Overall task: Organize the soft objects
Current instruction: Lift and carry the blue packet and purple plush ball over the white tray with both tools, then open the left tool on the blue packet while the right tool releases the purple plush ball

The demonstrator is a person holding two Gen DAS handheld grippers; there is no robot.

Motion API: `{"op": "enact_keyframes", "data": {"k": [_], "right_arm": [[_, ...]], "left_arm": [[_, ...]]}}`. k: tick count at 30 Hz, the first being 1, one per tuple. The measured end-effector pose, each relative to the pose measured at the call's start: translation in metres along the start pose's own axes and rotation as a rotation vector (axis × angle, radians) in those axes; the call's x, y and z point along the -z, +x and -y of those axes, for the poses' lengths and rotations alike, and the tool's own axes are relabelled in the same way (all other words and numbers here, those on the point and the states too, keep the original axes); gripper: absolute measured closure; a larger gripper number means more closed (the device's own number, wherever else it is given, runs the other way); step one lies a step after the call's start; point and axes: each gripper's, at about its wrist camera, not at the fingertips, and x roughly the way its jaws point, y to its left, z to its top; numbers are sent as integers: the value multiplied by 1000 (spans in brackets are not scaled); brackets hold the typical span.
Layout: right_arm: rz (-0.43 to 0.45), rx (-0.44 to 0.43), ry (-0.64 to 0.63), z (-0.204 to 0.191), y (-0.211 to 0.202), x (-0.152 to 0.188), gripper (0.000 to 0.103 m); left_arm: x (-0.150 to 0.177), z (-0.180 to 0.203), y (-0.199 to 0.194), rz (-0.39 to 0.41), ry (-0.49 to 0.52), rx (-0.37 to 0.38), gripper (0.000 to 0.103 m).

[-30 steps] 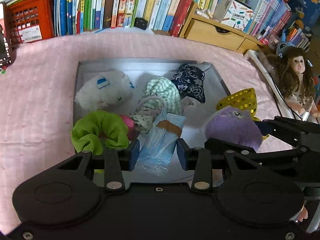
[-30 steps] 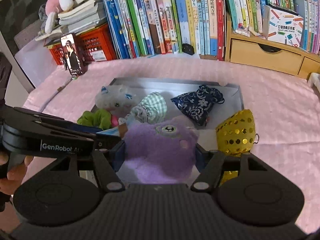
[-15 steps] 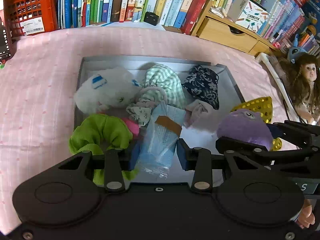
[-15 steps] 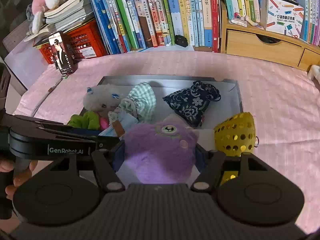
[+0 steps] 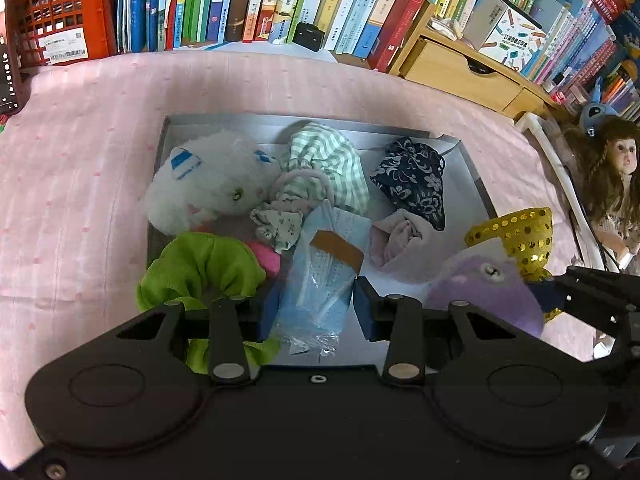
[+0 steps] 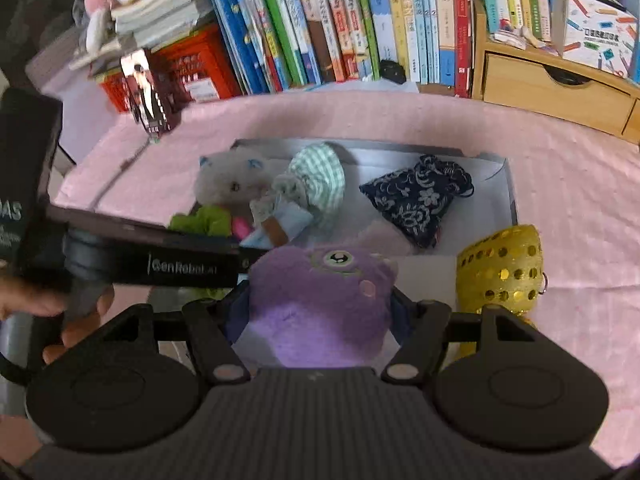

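Bare pink tablecloth [image 5: 80, 184] spreads wide to the left of the grey tray [image 5: 158, 168], whose low left wall stands just beside a white plush cat [image 5: 208, 180] and a green scrunchie [image 5: 200, 268] draped over the near-left rim. Mid-tray lie a green checked pouch [image 5: 328, 160] and a blue mask packet [image 5: 328, 276], which sits between the parted fingers of the left gripper [image 5: 316, 312]; whether they pinch it is unclear. Further right, a navy floral pouch [image 5: 412, 180] and a pink cloth [image 5: 400, 240]. The right gripper [image 6: 320, 312] clasps a purple plush monster [image 6: 320, 300] at the tray's near-right corner, beside a gold sequin pouch [image 6: 504, 268] on the cloth just outside.
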Motion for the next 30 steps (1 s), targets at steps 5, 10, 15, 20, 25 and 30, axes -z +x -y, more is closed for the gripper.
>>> {"op": "enact_keyframes", "data": {"k": [5,10,15,20,25,30], "right_arm": [[-22,-13,-32,-7,4,0,33],[-50,-18,-76,-15,8,0,32],[-62,-3,-112,-21,9,2,29],[-44,57,-128,-21,10,-1,25],[-37,78,-135,-20,13,-2,25],[-76,-10,-127,-24,18,3,32]], "left_arm": [[-1,-2,1,-1,-12,9,65],[-3,-4,2,-2,-22,23,65],[-4,-6,2,-5,-34,36,65],[-3,-5,1,-1,-31,40,65],[-3,-5,0,0,-31,41,65],[-3,-6,0,0,-31,47,65]]}}
